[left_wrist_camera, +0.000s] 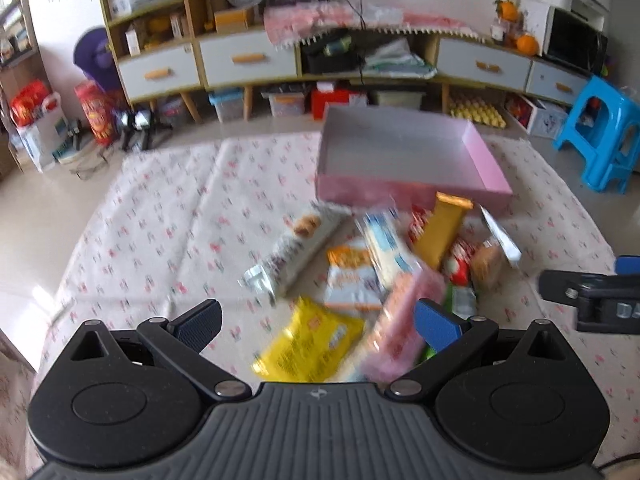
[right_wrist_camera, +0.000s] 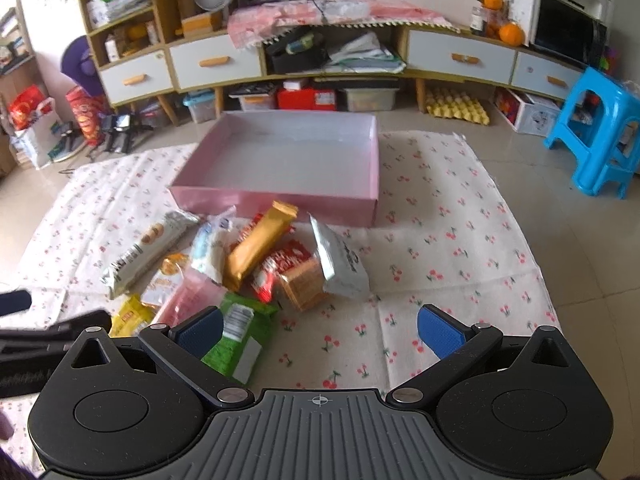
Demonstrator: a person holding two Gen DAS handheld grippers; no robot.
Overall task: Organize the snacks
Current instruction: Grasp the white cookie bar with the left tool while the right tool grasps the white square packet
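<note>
A pile of snack packets lies on a cherry-print cloth [right_wrist_camera: 460,264] in front of an empty pink box [right_wrist_camera: 280,160], also [left_wrist_camera: 400,160]. In the pile are a gold bar [right_wrist_camera: 260,244], a white biscuit pack [right_wrist_camera: 148,248], a silver pouch [right_wrist_camera: 340,256], a green packet [right_wrist_camera: 240,336], a yellow packet [left_wrist_camera: 308,340] and a pink packet [left_wrist_camera: 404,320]. My left gripper [left_wrist_camera: 320,322] is open above the yellow and pink packets. My right gripper [right_wrist_camera: 320,330] is open, with the green packet by its left finger. Neither holds anything.
A long cabinet [right_wrist_camera: 320,60] with drawers and storage bins runs along the far wall. A blue plastic stool [right_wrist_camera: 600,132] stands at the right on the tiled floor. Bags and clutter [right_wrist_camera: 36,128] sit at the left. The cloth to the right of the pile is bare.
</note>
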